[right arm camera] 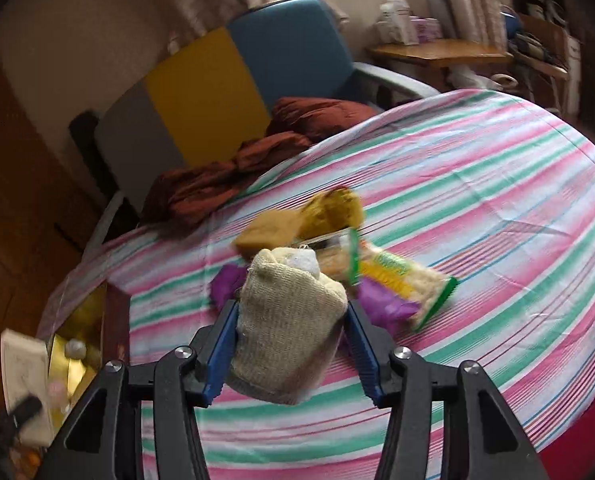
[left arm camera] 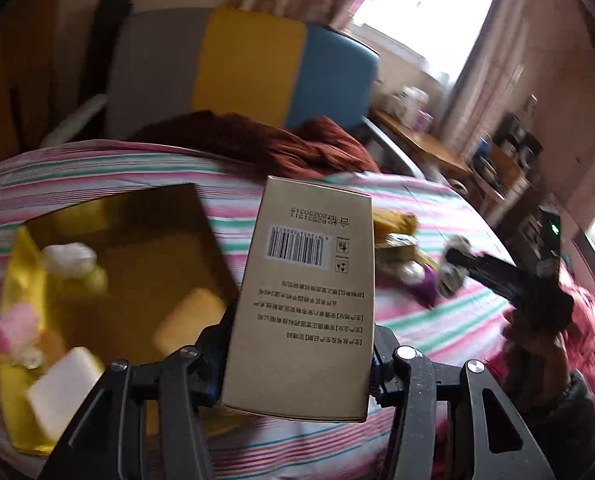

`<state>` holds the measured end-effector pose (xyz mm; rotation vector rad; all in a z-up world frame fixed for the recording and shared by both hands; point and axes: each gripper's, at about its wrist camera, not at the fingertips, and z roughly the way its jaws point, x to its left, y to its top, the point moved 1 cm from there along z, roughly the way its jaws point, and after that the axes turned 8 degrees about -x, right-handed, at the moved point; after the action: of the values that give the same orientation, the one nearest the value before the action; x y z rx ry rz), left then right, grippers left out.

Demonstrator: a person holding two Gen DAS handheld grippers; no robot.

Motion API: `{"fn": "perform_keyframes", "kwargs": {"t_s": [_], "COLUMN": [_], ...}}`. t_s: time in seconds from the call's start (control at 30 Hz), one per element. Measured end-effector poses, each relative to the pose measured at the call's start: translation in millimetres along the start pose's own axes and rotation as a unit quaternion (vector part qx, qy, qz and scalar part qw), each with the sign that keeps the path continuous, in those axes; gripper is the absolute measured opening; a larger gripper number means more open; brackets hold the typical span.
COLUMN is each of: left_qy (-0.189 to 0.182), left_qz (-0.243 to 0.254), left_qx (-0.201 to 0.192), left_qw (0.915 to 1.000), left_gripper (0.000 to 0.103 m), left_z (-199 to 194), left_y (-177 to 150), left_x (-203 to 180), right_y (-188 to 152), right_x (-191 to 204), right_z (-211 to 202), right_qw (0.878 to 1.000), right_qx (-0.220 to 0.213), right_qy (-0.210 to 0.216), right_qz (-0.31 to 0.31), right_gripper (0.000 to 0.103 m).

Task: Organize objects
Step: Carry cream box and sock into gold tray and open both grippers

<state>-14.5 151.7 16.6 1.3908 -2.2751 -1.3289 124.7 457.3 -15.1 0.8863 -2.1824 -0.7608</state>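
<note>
Nearest to the left wrist camera, a tan carton (left arm camera: 303, 300) with a barcode is clamped between the fingers of the left gripper (left arm camera: 299, 364), and it is held upright above the striped cloth (left arm camera: 97, 168). To the left of the carton, a golden tray (left arm camera: 145, 216) is seen on the cloth, and several things are lying in it: a white block (left arm camera: 63, 388), a yellow sponge (left arm camera: 189, 318), a small bottle (left arm camera: 75, 266) and a pink item (left arm camera: 17, 326). To the right of the carton, a small heap of packets (left arm camera: 397, 240) is lying on the cloth, and beyond it the right gripper (left arm camera: 455, 270) is seen with a pale bundle between its fingers. In the right wrist view, a beige knitted sock (right arm camera: 287, 332) is gripped by the right gripper (right arm camera: 289, 344), its blue pads (right arm camera: 221, 354) being pressed on both sides of the sock. Just behind the sock, the heap is seen closely: a purple packet (right arm camera: 385, 302), a yellow and green packet (right arm camera: 409, 284), a brown sponge (right arm camera: 269, 232) and a yellow item (right arm camera: 333, 210), all touching or overlapping. Far to the left of the sock, the tray and the carton (right arm camera: 25, 372) are seen at the edge of the cloth, both blurred. Behind the cloth, a rust blanket (right arm camera: 233, 180) is lying before a chair (right arm camera: 233, 84) with grey, yellow and blue panels.
</note>
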Motion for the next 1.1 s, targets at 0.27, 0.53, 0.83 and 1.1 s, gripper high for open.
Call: {"fn": "perform_keyframes", "kwargs": {"t_s": [0.27,0.53,0.83,1.1], "left_qy": [0.086,0.153,0.165,0.166], "left_qz": [-0.055,-0.074,-0.073,-0.068], "left_qx": [-0.03,-0.047,-0.048,-0.053], "left_qw": [0.9943,0.9844,0.9824,0.9824], "left_gripper": [0.053,0.053,0.054,0.065], "left_z": [-25,-34,-33,-32], "left_y": [-2,-4,-5,-3], "left_x": [79,122,129,132], "right_y": [-20,-47,-62,-58], "right_x": [101,213,275,285], "right_z": [0,31,68,76], "right_qw": [0.992,0.971,0.961,0.967], "right_qx": [0.031,0.087,0.118,0.099], "right_qy": [0.102,0.176,0.162,0.145], "right_qz": [-0.068,-0.139,-0.189,-0.186], "right_gripper": [0.053,0.053,0.053,0.078]}}
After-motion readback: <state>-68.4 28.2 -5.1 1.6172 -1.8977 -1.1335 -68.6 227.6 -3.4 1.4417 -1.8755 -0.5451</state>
